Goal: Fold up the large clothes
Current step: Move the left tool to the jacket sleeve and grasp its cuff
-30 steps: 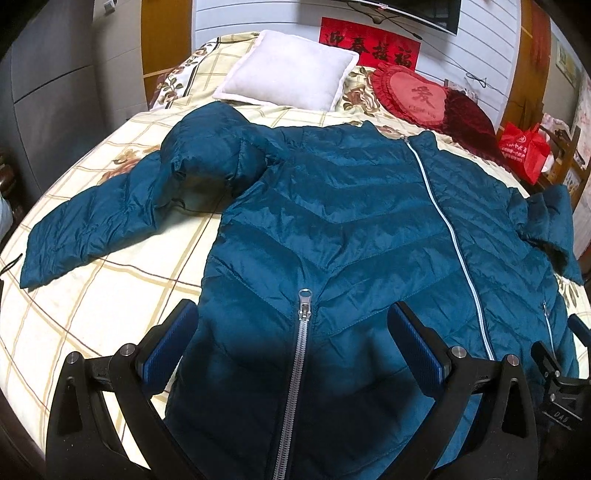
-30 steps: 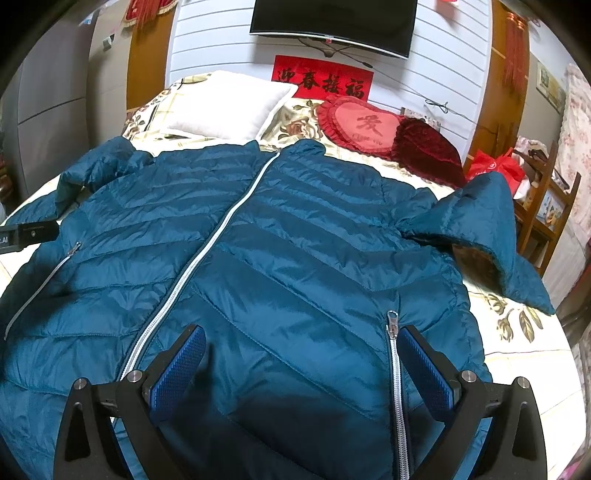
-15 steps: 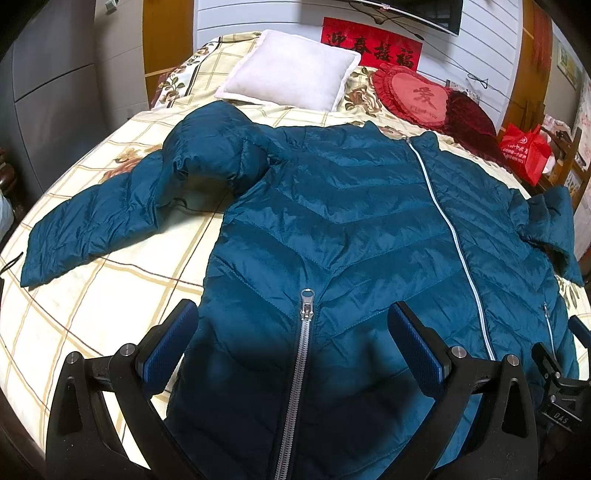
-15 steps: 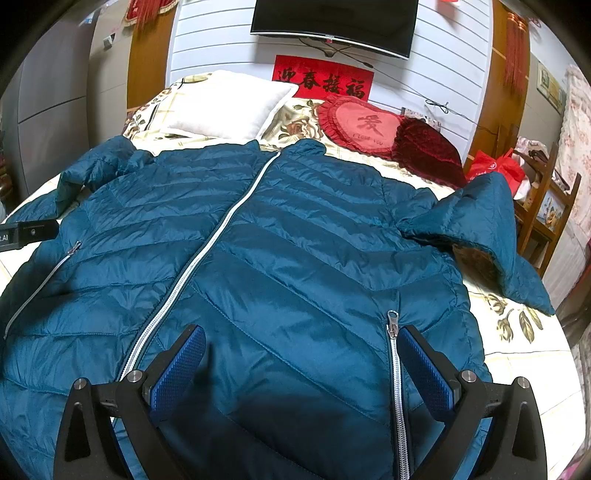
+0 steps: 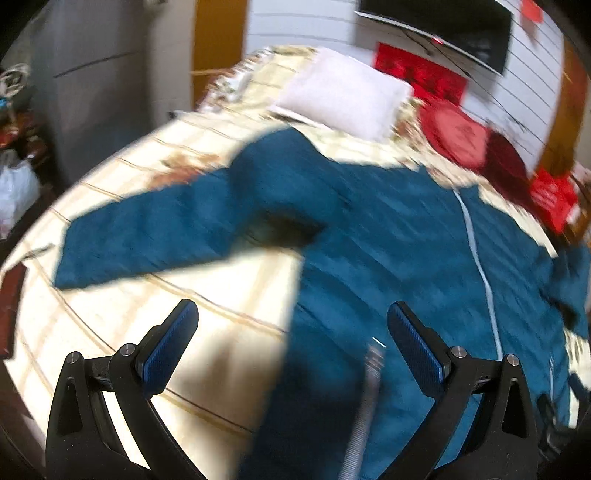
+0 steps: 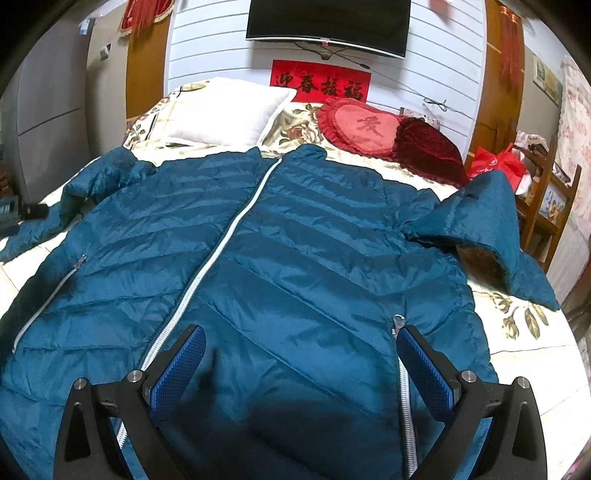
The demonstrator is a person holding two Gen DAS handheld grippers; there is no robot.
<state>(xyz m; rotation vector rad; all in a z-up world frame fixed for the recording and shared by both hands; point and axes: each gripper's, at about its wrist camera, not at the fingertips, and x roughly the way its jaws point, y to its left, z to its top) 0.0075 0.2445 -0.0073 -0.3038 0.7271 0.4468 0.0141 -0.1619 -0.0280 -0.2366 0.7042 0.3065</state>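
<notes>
A teal quilted jacket [image 6: 295,251] lies front up and zipped on the bed, collar toward the pillows. Its white main zip [image 6: 221,243] runs down the middle. In the blurred left wrist view the jacket [image 5: 406,258] fills the right side and its left sleeve [image 5: 147,236] stretches out over the bedspread. The right sleeve [image 6: 491,229] lies bent at the bed's right edge. My left gripper [image 5: 291,332] is open and empty above the jacket's left hem edge. My right gripper [image 6: 301,354] is open and empty above the lower front, near a pocket zip [image 6: 402,373].
The bed has a cream checked bedspread [image 5: 110,332]. A white pillow [image 6: 225,114], a red heart cushion [image 6: 362,125] and a dark red cushion [image 6: 428,151] lie at the head. A TV [image 6: 328,26] hangs on the wall. A wooden rack [image 6: 546,206] stands right of the bed.
My left gripper has swung left and lifted, blurring its view; more of the left sleeve and bedspread shows. My right gripper has pulled back slightly. Both stay open.
</notes>
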